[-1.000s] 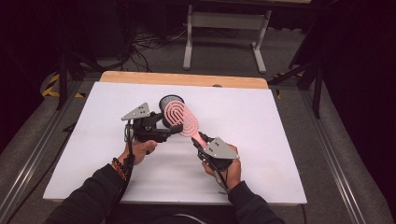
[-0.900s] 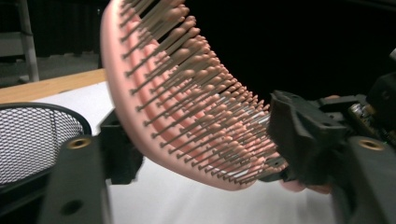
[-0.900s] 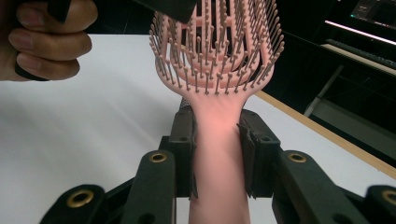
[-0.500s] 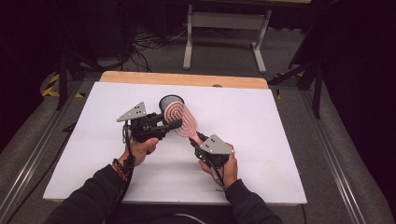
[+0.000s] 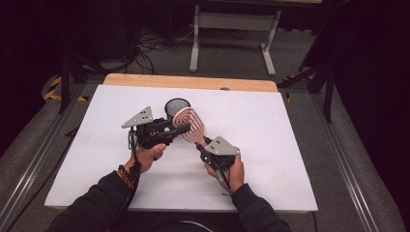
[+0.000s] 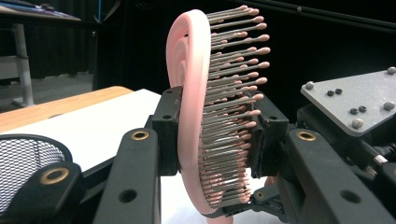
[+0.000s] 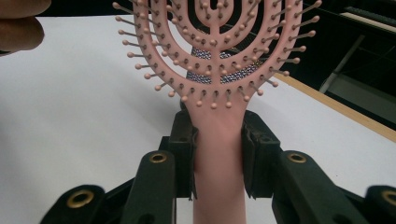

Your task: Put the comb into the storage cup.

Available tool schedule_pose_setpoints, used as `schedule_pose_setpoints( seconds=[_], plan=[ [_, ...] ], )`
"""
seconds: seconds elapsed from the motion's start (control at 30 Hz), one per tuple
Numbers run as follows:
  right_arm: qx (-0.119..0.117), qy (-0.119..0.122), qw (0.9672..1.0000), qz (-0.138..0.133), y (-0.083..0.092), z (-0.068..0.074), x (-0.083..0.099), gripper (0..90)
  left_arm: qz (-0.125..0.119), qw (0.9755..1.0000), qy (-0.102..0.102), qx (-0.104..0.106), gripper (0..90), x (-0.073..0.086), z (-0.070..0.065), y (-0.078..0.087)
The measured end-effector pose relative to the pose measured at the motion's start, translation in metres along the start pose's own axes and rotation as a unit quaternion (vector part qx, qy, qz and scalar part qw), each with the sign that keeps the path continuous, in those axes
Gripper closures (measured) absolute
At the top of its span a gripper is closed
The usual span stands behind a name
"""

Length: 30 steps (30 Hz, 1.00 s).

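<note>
White worktop (image 5: 270,145) fills the scene against a dark room. At left, the left gripper (image 5: 180,128) reaches level toward the middle, its fingers (image 6: 169,128) having just closed on the pink hairbrush (image 5: 189,125), back and bristles. A black mesh cup (image 5: 177,106) stands just behind. The right gripper (image 5: 202,145) angles up-left, fingers (image 7: 183,154) clamping the handle; the brush's long axis runs from them up-left, head raised.

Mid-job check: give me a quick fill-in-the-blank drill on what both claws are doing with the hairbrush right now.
1. The right claw is shut on the pink hairbrush by its ____.
2. The left claw is shut across the brush's ____.
3. The round black thing behind the brush is a wire mesh ____.
4. Everything happens over a ____ table top.

Missing words: handle; head; cup; white
</note>
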State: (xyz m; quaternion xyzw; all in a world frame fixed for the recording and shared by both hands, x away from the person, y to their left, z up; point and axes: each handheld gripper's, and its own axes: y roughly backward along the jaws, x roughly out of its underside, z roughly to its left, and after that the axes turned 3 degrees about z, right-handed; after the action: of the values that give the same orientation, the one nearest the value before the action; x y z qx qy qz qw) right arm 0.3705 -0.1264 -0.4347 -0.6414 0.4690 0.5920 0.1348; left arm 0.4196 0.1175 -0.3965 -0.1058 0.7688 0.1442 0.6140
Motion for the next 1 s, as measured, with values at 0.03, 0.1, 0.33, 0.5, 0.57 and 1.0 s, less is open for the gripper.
schedule_pose_setpoints(
  seconds=[0.03, 0.1, 0.33, 0.5, 0.57, 1.0],
  plan=[
    [0.001, 0.001, 1.0000, 0.000, 0.000, 0.000, 0.000, 69.3, 0.000, 1.0000, 0.000, 0.000, 62.1, 0.000, 0.000, 0.000],
    [0.001, 0.001, 1.0000, 0.000, -0.001, 0.000, -0.001, 69.0, -0.002, 1.0000, 0.000, -0.002, 62.2, 0.000, -0.001, 0.000],
    [-0.003, -0.007, 0.9999, -0.010, -0.001, 0.002, -0.003, 67.1, -0.009, 0.9999, 0.000, -0.013, 62.9, 0.000, -0.008, -0.002],
    [0.003, -0.007, 0.9999, -0.013, -0.001, 0.004, -0.005, 57.6, -0.023, 0.9993, -0.016, -0.027, 63.5, -0.008, -0.013, -0.003],
    [0.003, -0.012, 0.9998, -0.015, 0.000, 0.003, -0.006, 55.3, -0.024, 0.9987, -0.030, -0.035, 63.6, -0.013, -0.017, -0.004],
    [0.009, -0.043, 0.9988, -0.019, 0.002, -0.007, -0.002, 15.2, -0.023, 0.9956, -0.077, -0.048, 63.7, -0.022, -0.028, -0.010]
  ],
)
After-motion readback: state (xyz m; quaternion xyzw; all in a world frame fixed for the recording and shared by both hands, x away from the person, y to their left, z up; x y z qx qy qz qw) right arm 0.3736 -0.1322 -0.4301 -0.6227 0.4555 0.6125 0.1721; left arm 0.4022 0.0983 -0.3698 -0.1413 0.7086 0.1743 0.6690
